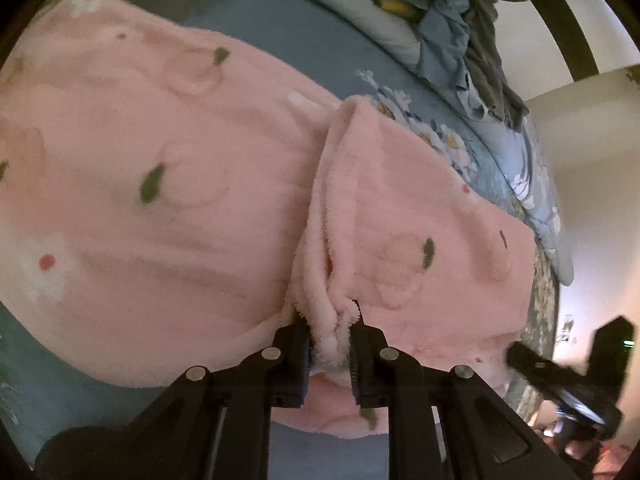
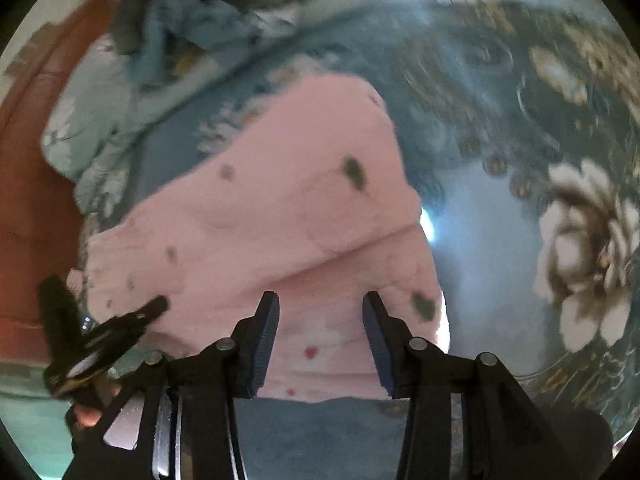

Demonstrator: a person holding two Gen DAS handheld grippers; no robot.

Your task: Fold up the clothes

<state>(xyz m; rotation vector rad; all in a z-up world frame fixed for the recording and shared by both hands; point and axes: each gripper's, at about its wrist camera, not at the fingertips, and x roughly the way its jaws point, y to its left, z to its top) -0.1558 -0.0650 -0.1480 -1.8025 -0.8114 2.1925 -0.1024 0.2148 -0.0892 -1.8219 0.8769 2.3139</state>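
- Pink fleece garment [image 1: 192,208] lies spread on the bed [image 1: 280,36], on a blue bedsheet printed with white flowers; the fleece carries small green leaf marks, red dots and pale flower patches.
- In the left wrist view a thick folded ridge of the fleece runs from the middle of the garment down to the left tool [image 1: 329,344], whose two black fingers are clenched on that bunched edge, with fabric squeezed between the pads.
- In the same view the right tool [image 1: 560,376] shows blurred at the lower right, just off the garment's edge near the side of the bed.
- In the right wrist view the right tool [image 2: 320,336] hovers over the near edge of the garment [image 2: 280,216] with its fingers spread wide and nothing between them; the blue ribbed pads [image 2: 264,340] face each other across bare fleece.
- One fold line crosses the garment diagonally in this view, with an upper layer lying over the lower one.
- The left tool [image 2: 120,328] appears blurred at the lower left, at the garment's left edge.
- A heap of crumpled blue-grey bedding [image 1: 460,12] sits at the far end of the bed, well apart from the garment.
- A large pale flower print [image 2: 588,252] marks the sheet to the right of the garment.
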